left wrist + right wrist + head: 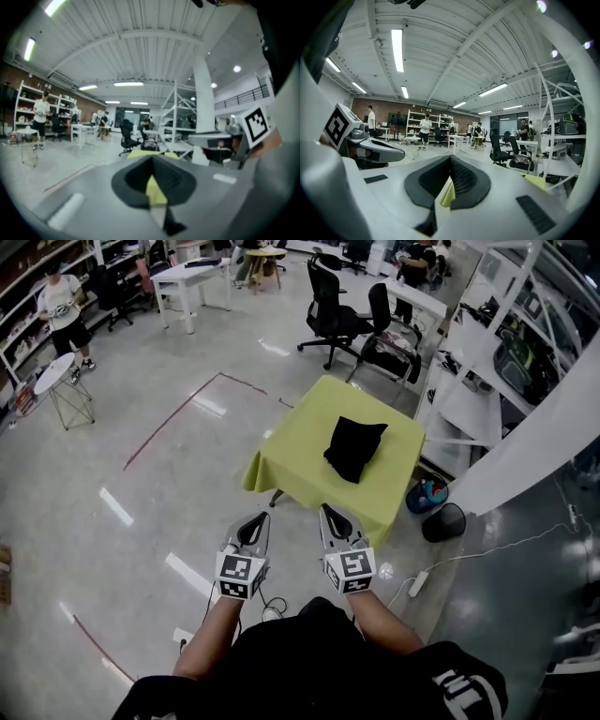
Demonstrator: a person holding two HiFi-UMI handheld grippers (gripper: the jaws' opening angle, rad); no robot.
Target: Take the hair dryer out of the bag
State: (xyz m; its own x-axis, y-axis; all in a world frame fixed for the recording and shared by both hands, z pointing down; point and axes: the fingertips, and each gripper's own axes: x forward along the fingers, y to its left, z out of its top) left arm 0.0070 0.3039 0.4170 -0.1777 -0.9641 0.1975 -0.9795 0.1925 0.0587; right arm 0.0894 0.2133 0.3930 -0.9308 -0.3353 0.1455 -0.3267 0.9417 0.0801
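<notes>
1. The black bag (pixel 354 448) lies slumped near the middle of the table (pixel 286 465), which is covered with a yellow-green cloth and stands on the far side of a stretch of open floor. The hair dryer is not visible, so it is presumably inside the bag.
2. The left gripper (pixel 260 517) and the right gripper (pixel 329 512) are held side by side near the person's body. Both point toward the table and are just short of its near edge.
3. Each gripper has its jaws pressed together with nothing between them. Only a sliver of the cloth shows beyond the tips in the two gripper views.
4. The step in hand looks like the approach, since nothing touches the bag yet.
5. To do it well, come up to the table squarely, spread both jaws before reaching the bag, and find its opening, which cannot be made out from here.
6. One gripper should pin or lift the fabric beside the opening while the other reaches in. A soft bag will likely slide on the cloth, or drag along with the dryer, if it is not held.
</notes>
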